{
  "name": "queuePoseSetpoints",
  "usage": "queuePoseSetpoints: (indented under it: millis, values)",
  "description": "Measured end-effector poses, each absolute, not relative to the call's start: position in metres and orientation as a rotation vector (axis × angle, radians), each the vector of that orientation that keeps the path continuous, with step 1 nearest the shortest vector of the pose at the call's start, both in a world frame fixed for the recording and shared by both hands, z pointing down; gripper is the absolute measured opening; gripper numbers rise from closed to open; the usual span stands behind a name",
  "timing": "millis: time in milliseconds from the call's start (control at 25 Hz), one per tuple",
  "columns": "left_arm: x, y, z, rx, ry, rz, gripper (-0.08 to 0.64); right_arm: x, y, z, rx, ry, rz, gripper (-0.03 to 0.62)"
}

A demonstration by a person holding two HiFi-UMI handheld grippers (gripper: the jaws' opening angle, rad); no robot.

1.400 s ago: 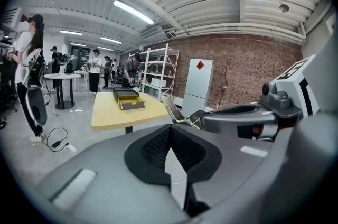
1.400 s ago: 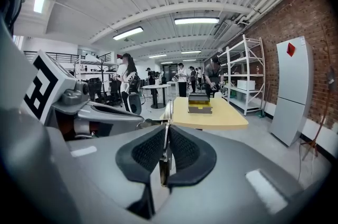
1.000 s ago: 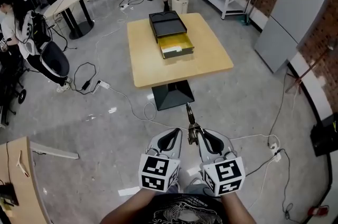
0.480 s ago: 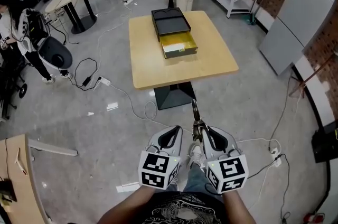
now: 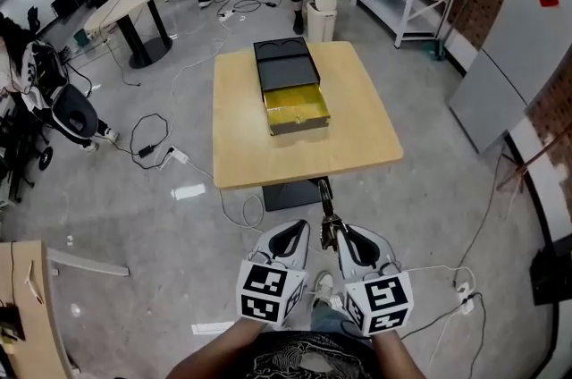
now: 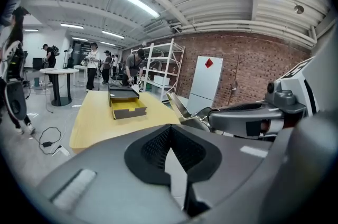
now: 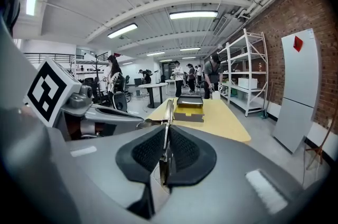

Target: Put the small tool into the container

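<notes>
We have the small tool clamped edge-on in the right gripper. Its long axis runs near to far, and its free tip points away from us toward the near edge of the yellow table, where the black container sits with its yellow drawer open toward us. The right jaws are pinched tight on the tool's near end, holding it in the air over the grey floor, well short of the drawer. The left gripper rides just beside it on the left, jaws together with nothing between them.
</notes>
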State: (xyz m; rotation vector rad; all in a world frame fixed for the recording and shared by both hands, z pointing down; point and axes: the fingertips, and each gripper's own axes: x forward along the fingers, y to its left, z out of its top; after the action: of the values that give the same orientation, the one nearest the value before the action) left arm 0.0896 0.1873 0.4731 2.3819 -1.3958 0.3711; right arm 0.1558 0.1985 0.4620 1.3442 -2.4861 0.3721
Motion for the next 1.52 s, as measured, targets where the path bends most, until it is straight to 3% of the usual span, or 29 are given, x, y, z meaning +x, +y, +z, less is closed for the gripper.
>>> queuePoseSetpoints:
  millis: [360, 760, 1240, 1520]
  values:
    - [0.197, 0.019, 0.437, 2.339, -1.487, 0.381, 0.012, 0.257, 0.029, 0.43, 1.232, -2.552, 0.375, 0.025]
    - [0.23, -0.047, 0.444, 2.267, -1.561, 0.379, 0.012, 0.289, -0.04, 0.434, 1.14, -2.598, 0.37, 0.025]
    - [0.138, -0.158, 0.476, 2.215, -1.582, 0.354, 0.012, 0.197, -0.156, 0.468, 1.091, -2.583, 0.362, 0.025]
    - [0.048, -0.269, 0.489, 2.241, -1.518, 0.348, 0.012, 0.102, -0.261, 0.481, 1.11, -2.535, 0.341, 0.025]
